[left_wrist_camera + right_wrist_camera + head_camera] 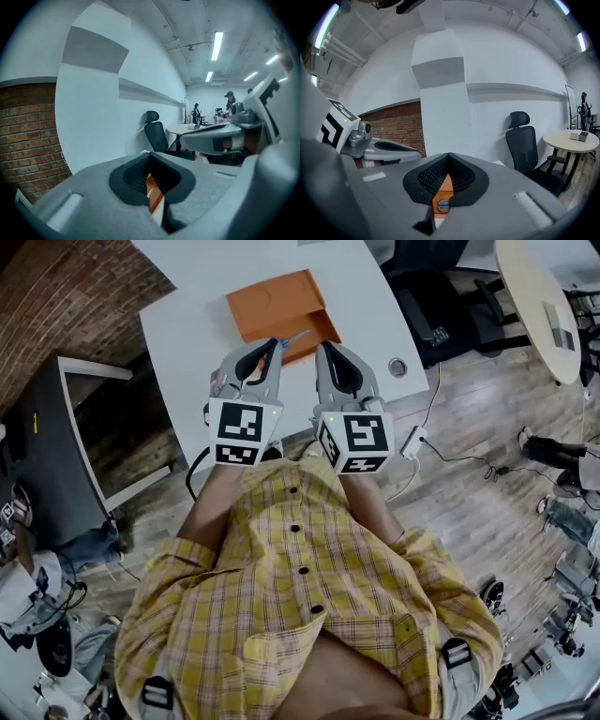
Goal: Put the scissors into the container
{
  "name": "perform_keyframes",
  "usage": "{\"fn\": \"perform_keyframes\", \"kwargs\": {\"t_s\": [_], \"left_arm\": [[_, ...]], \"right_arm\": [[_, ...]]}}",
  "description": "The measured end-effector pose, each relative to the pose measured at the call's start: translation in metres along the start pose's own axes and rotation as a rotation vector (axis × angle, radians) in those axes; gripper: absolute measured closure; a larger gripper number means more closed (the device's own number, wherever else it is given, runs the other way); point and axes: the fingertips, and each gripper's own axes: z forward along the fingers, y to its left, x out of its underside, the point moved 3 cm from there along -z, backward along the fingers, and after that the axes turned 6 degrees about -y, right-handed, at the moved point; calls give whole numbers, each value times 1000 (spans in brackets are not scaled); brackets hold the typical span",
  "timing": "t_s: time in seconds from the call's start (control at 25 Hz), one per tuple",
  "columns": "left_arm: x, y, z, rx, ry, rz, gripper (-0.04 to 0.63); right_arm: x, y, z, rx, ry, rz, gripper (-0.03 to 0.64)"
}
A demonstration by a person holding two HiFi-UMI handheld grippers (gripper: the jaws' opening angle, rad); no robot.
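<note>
1. Office space with a brick wall point(66, 296) on one side; a white desk point(187, 352) carries an orange container point(272, 301).
2. Left gripper point(273, 343) is held over the near edge of the desk. Its jaws are fully together with nothing between them; only a sliver of orange and white shows through the slit under the pads.
3. Right gripper point(324, 349) sits just beside it, also above the near edge. Its jaws meet at the tips too and hold nothing.
4. Scissors point(442, 205): the blue handle loops show through the right gripper's slit, lying on orange. In the head view a bluish-silver shape lies on the container's near, darker part, between the two gripper tips. Neither gripper touches them.
5. Step in hand, as a judgement: the scissors look already inside the container, with both grippers empty and off it, so this reads as the tail of the placing step.
6. Cannot tell whether the near, darker part is the container's floor or only a flap.
7. Next move: if they are in, just clear both grippers away from the desk.
8. If they only rest on a flap, one gripper must spread its jaws, come down on the handles, close, and shift them to the middle.
</note>
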Motion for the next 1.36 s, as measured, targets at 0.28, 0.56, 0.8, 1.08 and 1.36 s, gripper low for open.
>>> {"fn": "perform_keyframes", "kwargs": {"t_s": [0.28, 0.56, 0.8, 1.08, 1.36], "left_arm": [[-11, -1, -7, -2, -36, -31, 592], [-19, -5, -9, -15, -65, -49, 592], [-23, -6, -12, -25, -84, -69, 592], [-23, -5, -14, -51, -102, -76, 592], [-25, -6, -14, -59, -104, -57, 592]], "right_arm": [[-7, 0, -1, 1, -15, -13, 611], [-10, -3, -3, -4, -24, -22, 611], [-16, 0, -3, -18, -42, -27, 611], [-16, 1, -4, -32, -48, -31, 611], [-17, 6, -3, -42, -40, -55, 611]]}}
